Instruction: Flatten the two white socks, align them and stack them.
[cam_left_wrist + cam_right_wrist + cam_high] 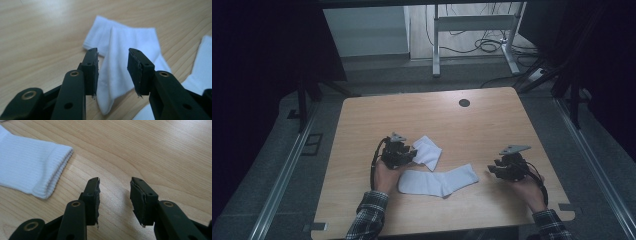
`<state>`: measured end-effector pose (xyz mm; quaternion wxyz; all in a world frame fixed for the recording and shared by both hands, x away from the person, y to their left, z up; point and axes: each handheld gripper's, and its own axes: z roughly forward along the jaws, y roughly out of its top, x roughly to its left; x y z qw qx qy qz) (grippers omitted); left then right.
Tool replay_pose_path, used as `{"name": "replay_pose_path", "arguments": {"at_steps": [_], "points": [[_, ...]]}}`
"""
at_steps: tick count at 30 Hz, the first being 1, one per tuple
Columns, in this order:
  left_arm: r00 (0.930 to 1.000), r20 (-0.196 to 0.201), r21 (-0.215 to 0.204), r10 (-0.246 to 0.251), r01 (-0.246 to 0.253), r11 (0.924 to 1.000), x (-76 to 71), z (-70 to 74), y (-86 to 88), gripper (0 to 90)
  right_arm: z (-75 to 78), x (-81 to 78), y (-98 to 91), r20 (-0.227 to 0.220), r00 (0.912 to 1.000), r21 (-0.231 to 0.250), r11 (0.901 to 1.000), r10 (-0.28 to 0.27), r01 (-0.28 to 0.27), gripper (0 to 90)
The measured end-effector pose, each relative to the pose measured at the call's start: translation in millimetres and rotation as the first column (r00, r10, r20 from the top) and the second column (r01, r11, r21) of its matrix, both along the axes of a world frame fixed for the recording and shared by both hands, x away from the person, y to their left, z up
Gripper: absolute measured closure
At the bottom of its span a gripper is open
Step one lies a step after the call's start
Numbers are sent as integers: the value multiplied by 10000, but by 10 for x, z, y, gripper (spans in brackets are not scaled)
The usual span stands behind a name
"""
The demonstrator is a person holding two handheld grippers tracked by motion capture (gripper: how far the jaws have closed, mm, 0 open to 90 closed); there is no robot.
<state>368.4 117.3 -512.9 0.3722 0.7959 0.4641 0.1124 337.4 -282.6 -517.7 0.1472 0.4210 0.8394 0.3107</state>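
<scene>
Two white socks on the wooden tabletop (492,125), nearer its front edge than its back. The flat sock (439,181) lies long axis left-right, ribbed cuff toward the right edge; the folded sock (427,151) sits just behind it, angled. Left gripper (410,155) jaws spread over the folded sock's edge, gripping nothing; right gripper (490,169) jaws spread over bare wood just right of the cuff.

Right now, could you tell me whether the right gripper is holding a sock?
No, the right gripper is open over bare table, beside the sock.
</scene>
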Motion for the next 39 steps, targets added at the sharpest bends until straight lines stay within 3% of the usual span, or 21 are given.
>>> {"name": "replay_pose_path", "arguments": {"at_steps": [2, 4, 6, 12, 17, 20, 25, 27, 29, 30, 31, 33, 34, 35, 36, 37, 39], "points": [[10000, -75, 22, -30, 30, 10000, 1, -22, -3, 636, 0, 0, 0, -3, 10000, 3, 10000, 6, -6, 576], [9996, -241, 160, -117, 121, 9998, -4, -51, -9, 743, 2, 0, 3, 0, 10000, -19, 10000, 14, -14, 574], [9995, -243, 35, -192, 193, 9998, -8, -22, -7, 845, 3, 0, 3, 6, 10000, -20, 10000, 11, -11, 574], [9986, 239, -152, -480, 484, 9987, -34, 244, -96, 860, -1, 5, 2, -6, 10000, -31, 10000, -17, 17, 576], [9917, 835, -450, -979, 1019, 9938, -32, 558, -313, 861, -4, 3, 12, -4, 10000, -79, 10000, 25, -25, 578], [9810, 1357, -493, -1389, 1467, 9880, -56, 812, -511, 861, -11, 0, 14, -36, 10000, -64, 10000, 20, -20, 578], [9519, 2398, -331, -1907, 2043, 9783, -135, 1324, -767, 861, -13, -5, 11, -52, 10000, -115, 9999, 70, -71, 579], [9378, 2862, -375, -1967, 2161, 9757, -188, 1522, -800, 861, -15, -9, 13, -35, 10000, -103, 9999, 62, -63, 581], [9252, 3259, -144, -1942, 2103, 9775, -245, 1665, -794, 861, -17, -8, 13, -30, 10000, -119, 9999, 63, -63, 583], [9252, 3259, -144, -1942, 2103, 9775, -245, 1665, -794, 861, -16, -8, 11, -37, 10000, -109, 9999, 79, -79, 584], [9197, 3408, 302, -1946, 1962, 9801, -281, 1697, -747, 861, -14, -8, 11, -40, 10000, -92, 9999, 73, -74, 584], [9258, 3260, 968, -1915, 1688, 9809, -289, 1599, -701, 861, -13, -8, 12, -23, 10000, -102, 9999, 77, -77, 583], [9258, 3260, 968, -1915, 1688, 9809, -289, 1599, -701, 860, -13, -8, 15, -32, 10000, -95, 9999, 70, -70, 584], [9362, 2952, 1540, -1910, 1507, 9765, -270, 1404, -642, 860, -15, -5, 17, -17, 10000, -107, 9999, 82, -82, 584], [9362, 2952, 1540, -1910, 1507, 9765, -270, 1404, -642, 859, -15, -5, 17, -17, 10000, -107, 9999, 82, -82, 584], [9522, 2531, 1773, -1711, 1282, 9758, -230, 1150, -581, 859, -13, -5, 21, -8, 9999, -161, 9998, 101, -101, 583], [9669, 2069, 2022, -1492, 1070, 9735, -181, 886, -507, 859, -11, -8, 24, -34, 10000, -145, 9999, 82, -82, 583]]}}
